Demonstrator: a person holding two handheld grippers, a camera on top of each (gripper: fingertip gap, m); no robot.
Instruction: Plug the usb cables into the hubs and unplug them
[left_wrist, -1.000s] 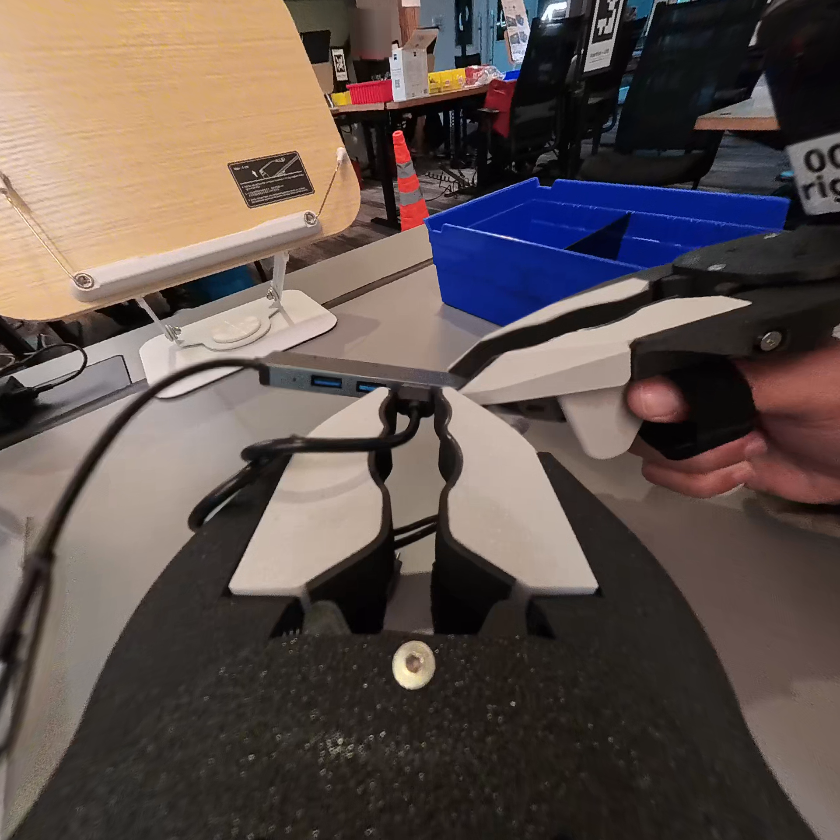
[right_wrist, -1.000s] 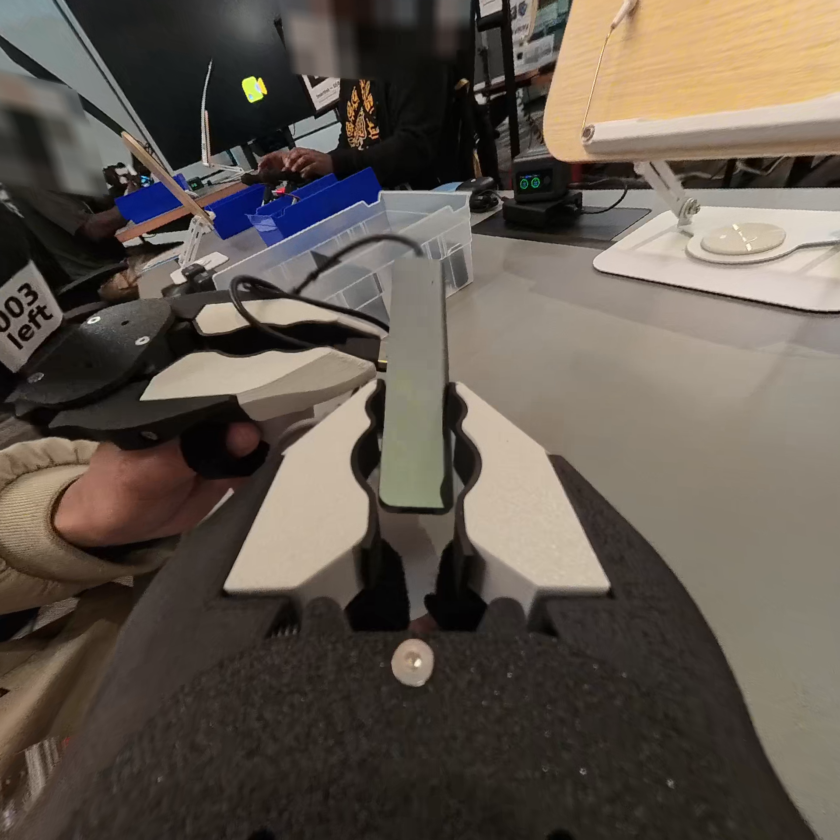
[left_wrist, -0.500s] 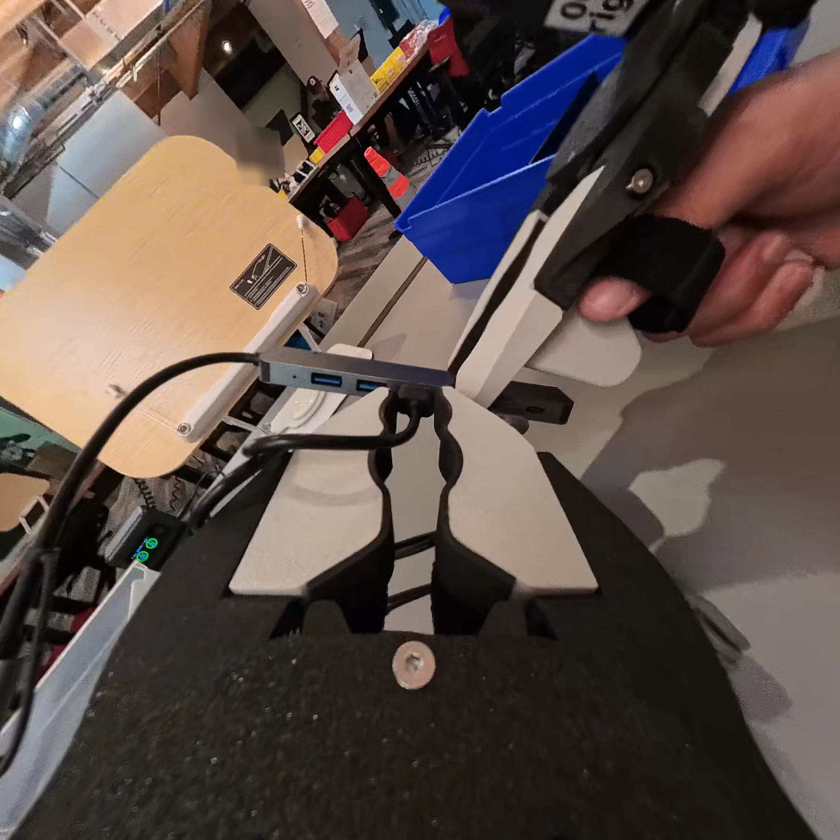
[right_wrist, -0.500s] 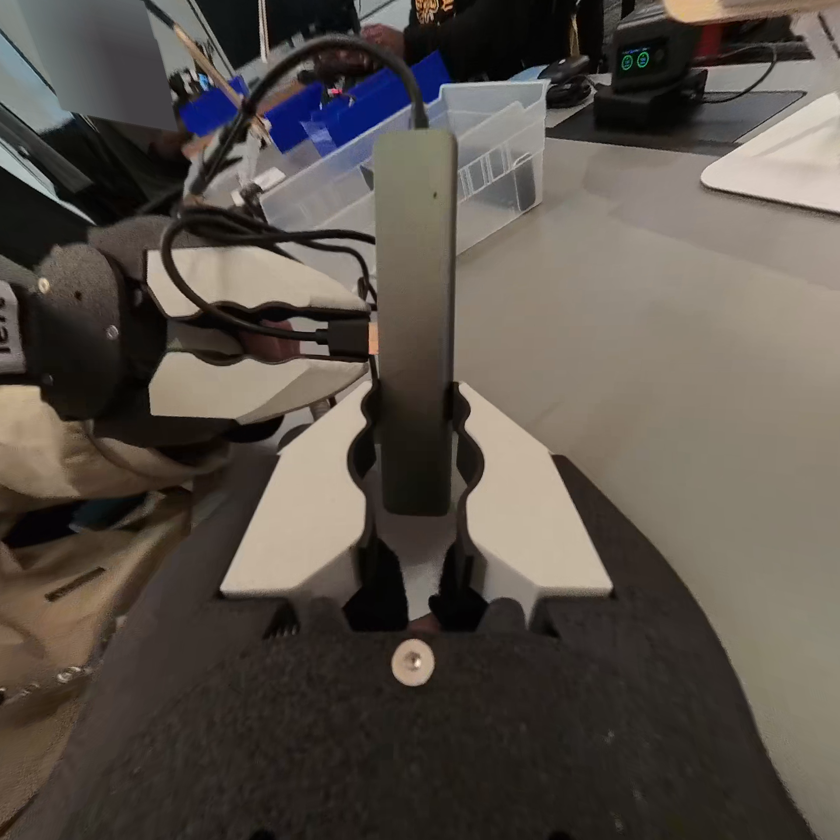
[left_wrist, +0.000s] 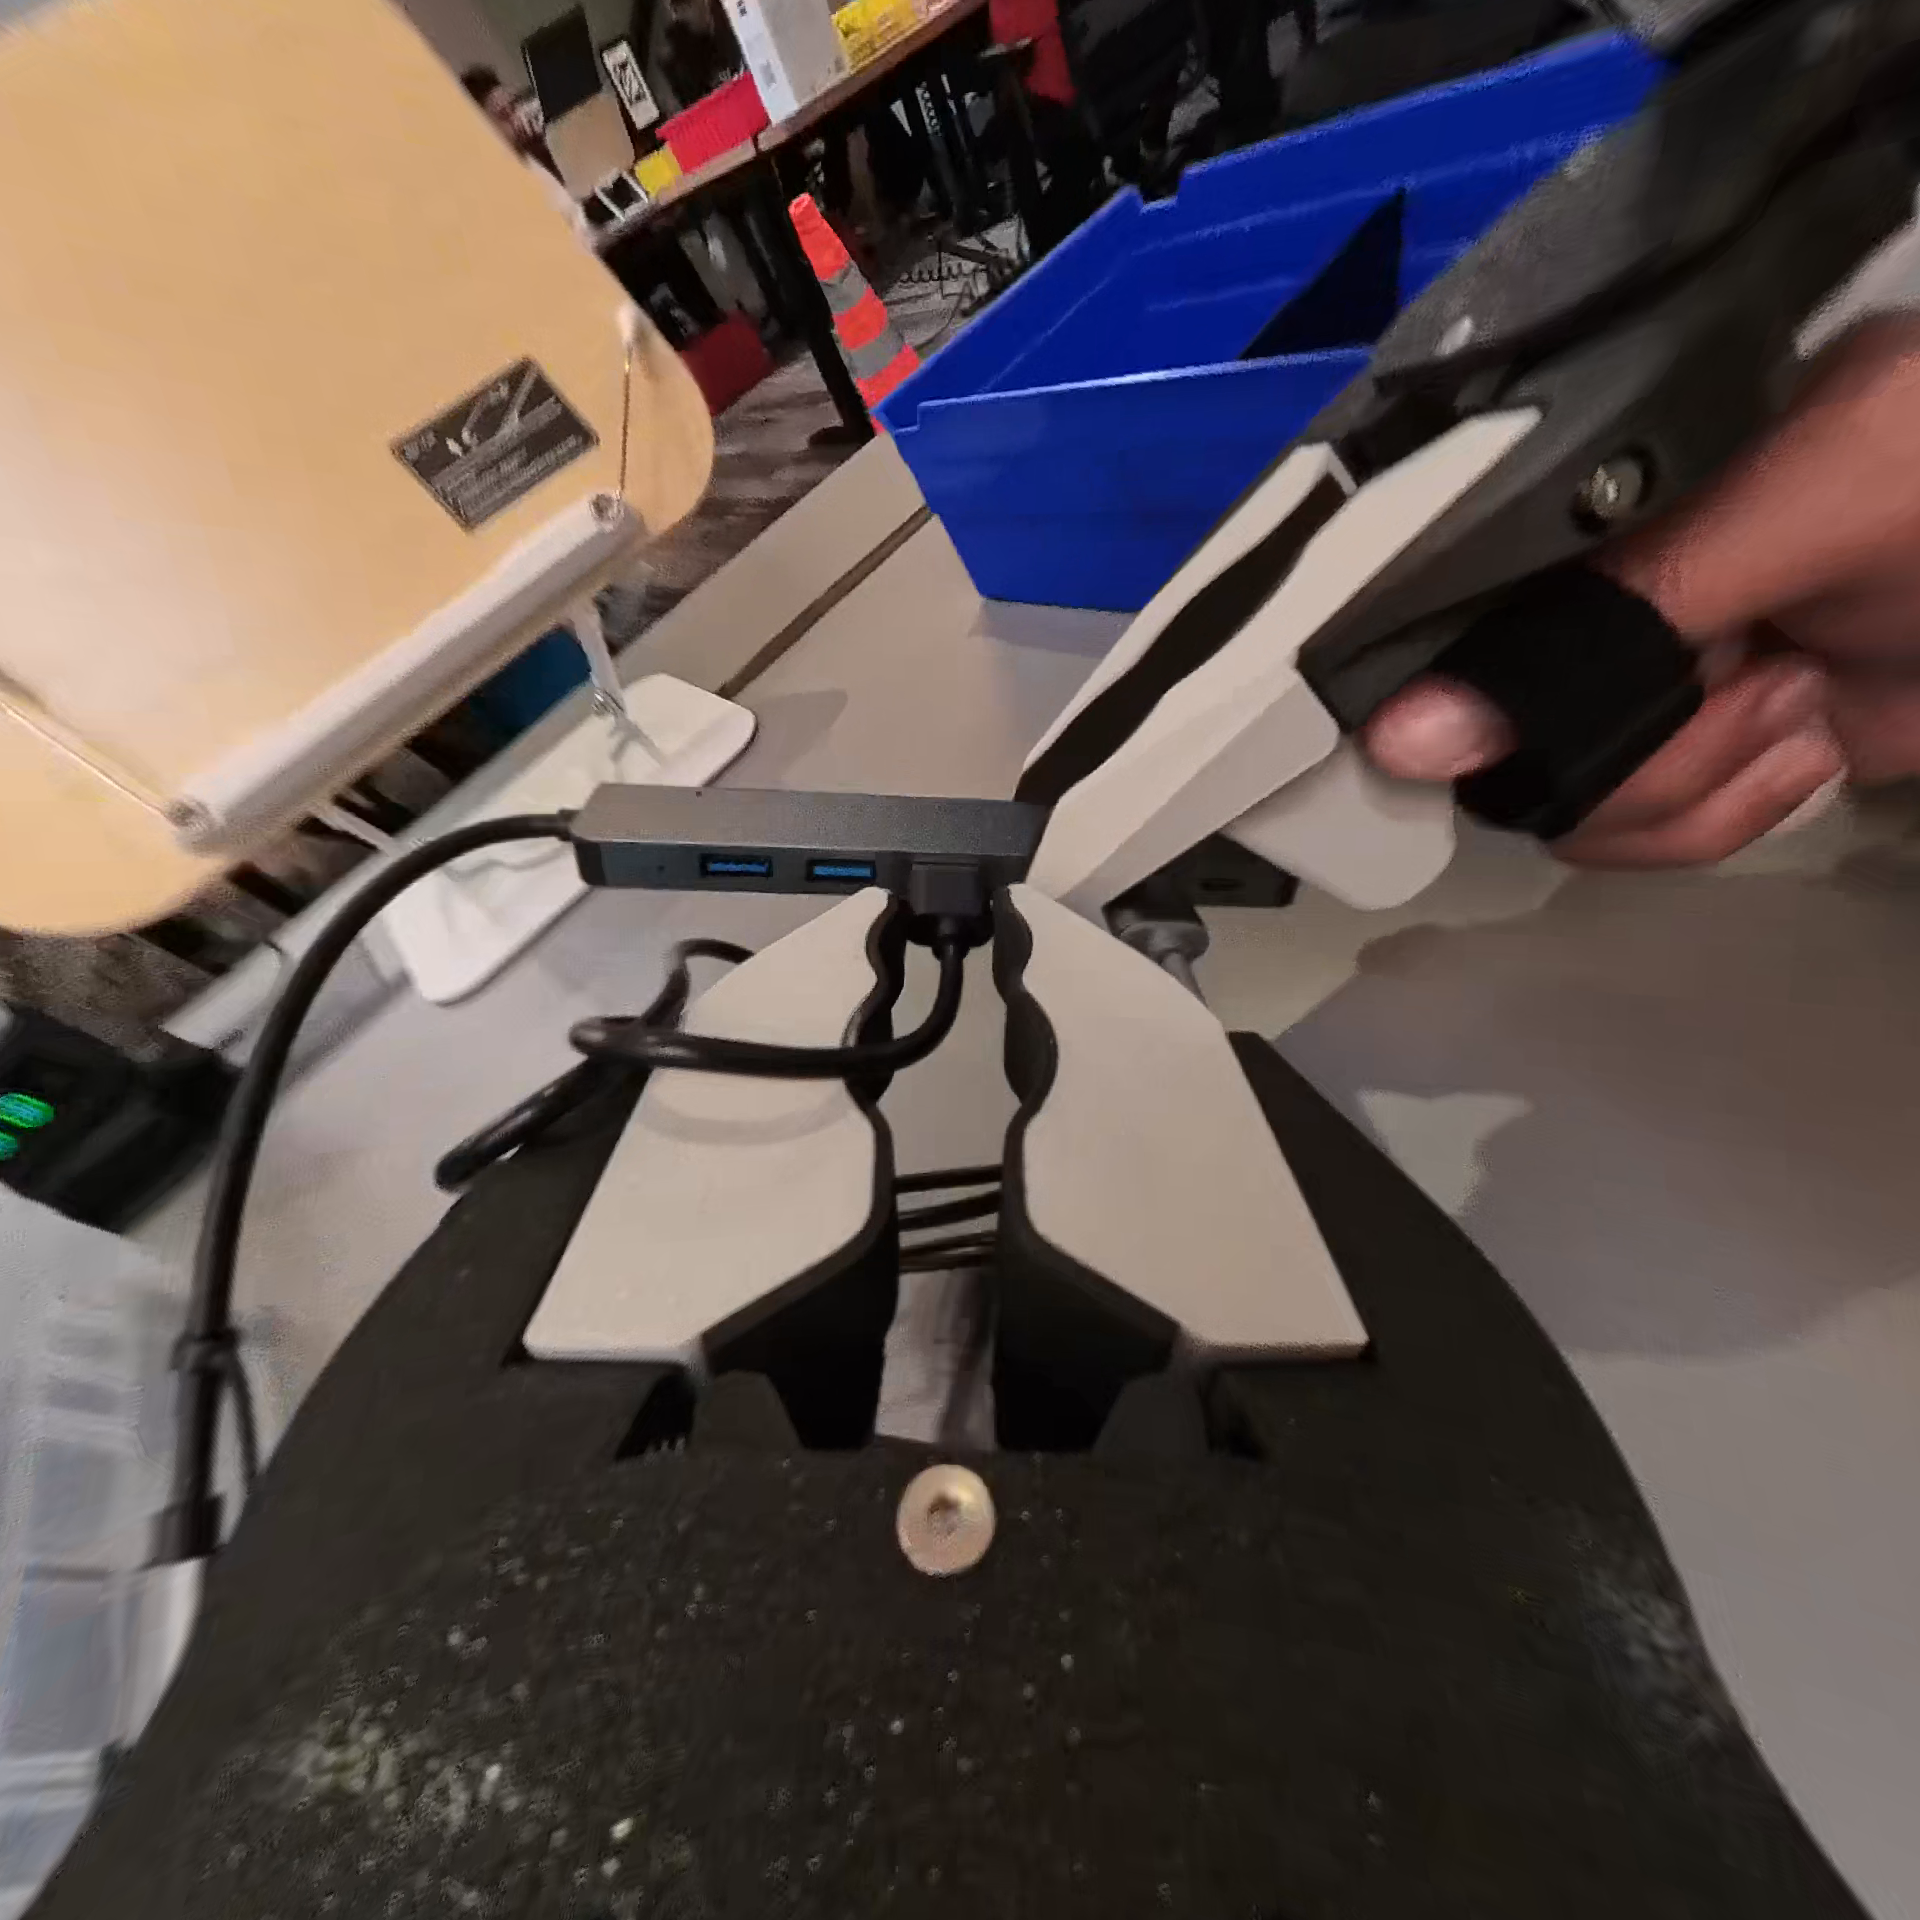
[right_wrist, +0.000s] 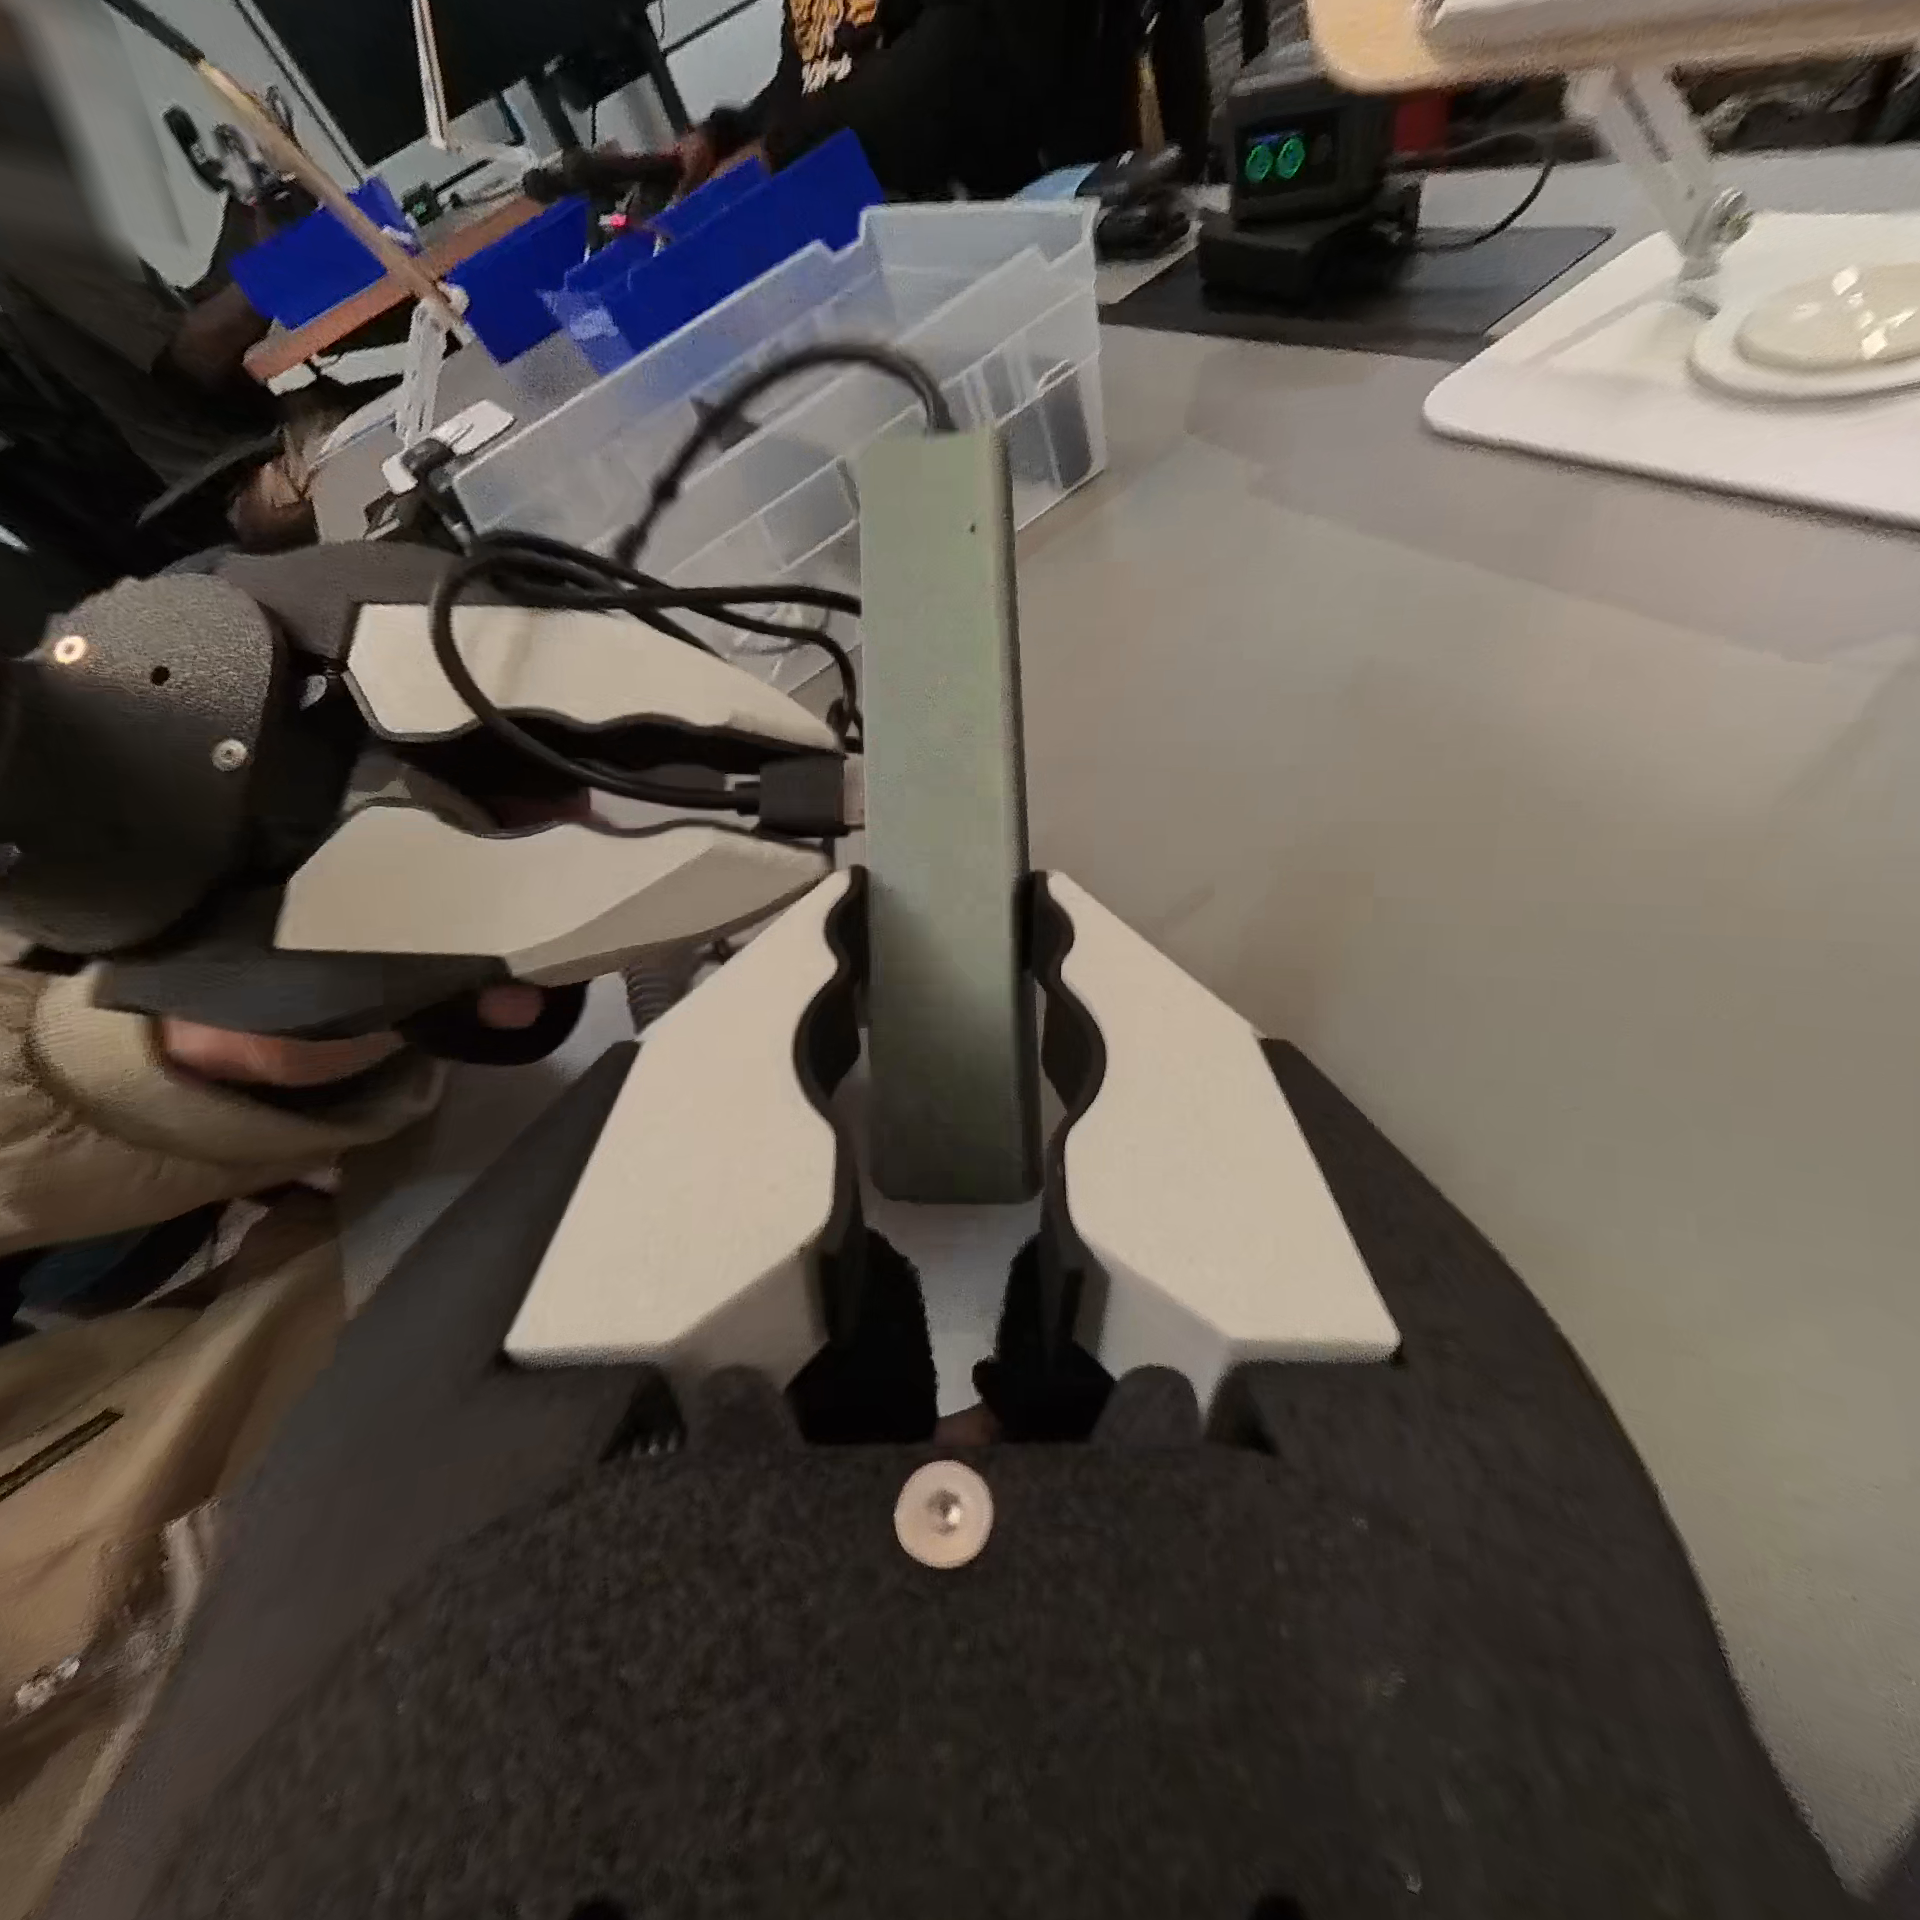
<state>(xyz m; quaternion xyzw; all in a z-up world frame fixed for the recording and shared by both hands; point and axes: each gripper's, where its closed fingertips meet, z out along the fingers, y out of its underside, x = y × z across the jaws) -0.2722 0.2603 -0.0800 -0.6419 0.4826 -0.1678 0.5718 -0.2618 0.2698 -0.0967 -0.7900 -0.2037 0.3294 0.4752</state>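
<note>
Two grippers meet above my grey table (right_wrist: 1455, 831): right gripper (right_wrist: 943, 894) level, fingers clamped on the slim grey metal USB hub (right_wrist: 943, 790); left gripper (left_wrist: 940, 914), fingers narrowly parted around the black USB cable plug (left_wrist: 943, 888) seated in it.

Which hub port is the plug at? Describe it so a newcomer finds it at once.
Start at the blue bin; below it the right gripper holds the grey hub. The black plug sits at the port nearest that gripper, right of two bare blue ports.
</note>
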